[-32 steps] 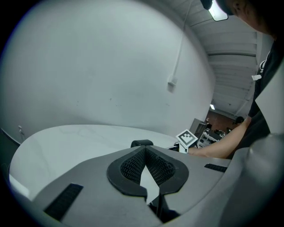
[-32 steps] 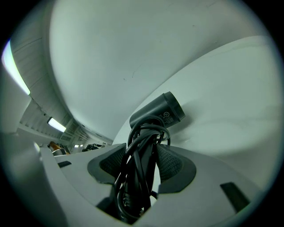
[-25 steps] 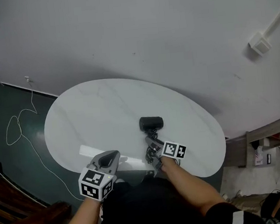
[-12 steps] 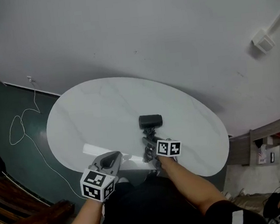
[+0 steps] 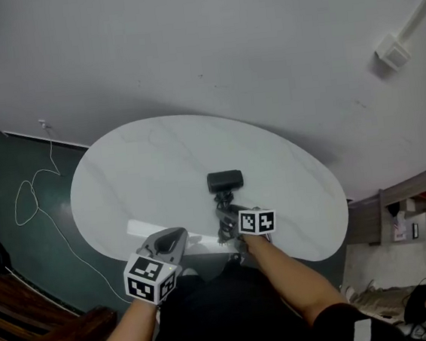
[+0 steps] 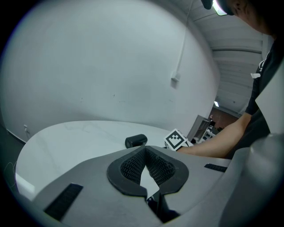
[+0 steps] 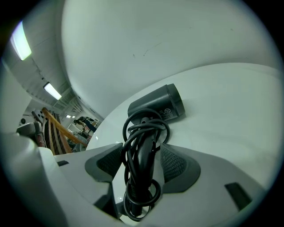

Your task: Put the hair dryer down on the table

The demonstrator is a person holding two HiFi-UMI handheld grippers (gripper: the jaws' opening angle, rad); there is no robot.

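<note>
a: state of the right gripper (image 7: 142,155)?
b: jaws apart; they have just been opening. the dryer (image 7: 156,106) handle (image 7: 140,166) stands between the pads and is not pinched; a gap shows on at least one side. the left gripper (image 6: 144,155) is closed on nothing and hovers over the near rim of the table (image 5: 138,174), apart from the dryer.

a: location of the dryer?
b: on the table, barrel on its side, handle pointing toward the person. judged from this, the set-down is all but done. only the retreat is left.

a: failure modes on retreat?
b: first, the cord (image 7: 146,126). it is wound in loose loops around the handle. loops sit beside both pads and hang low near the jaw roots. on a straight pull back, a pad may snag a loop and drag the dryer or unwind the cord.

a: second?
b: roll. the barrel is round and probably rests on a curved side. a sideways nudge from a pad may turn or tip it.

a: third?
b: the near edge. the handle points at it, so a snagged dryer travels that way and may slide off.

a: remedy?
b: hold the jaws wide, lift clear of the loops, then withdraw along the handle line.
</note>
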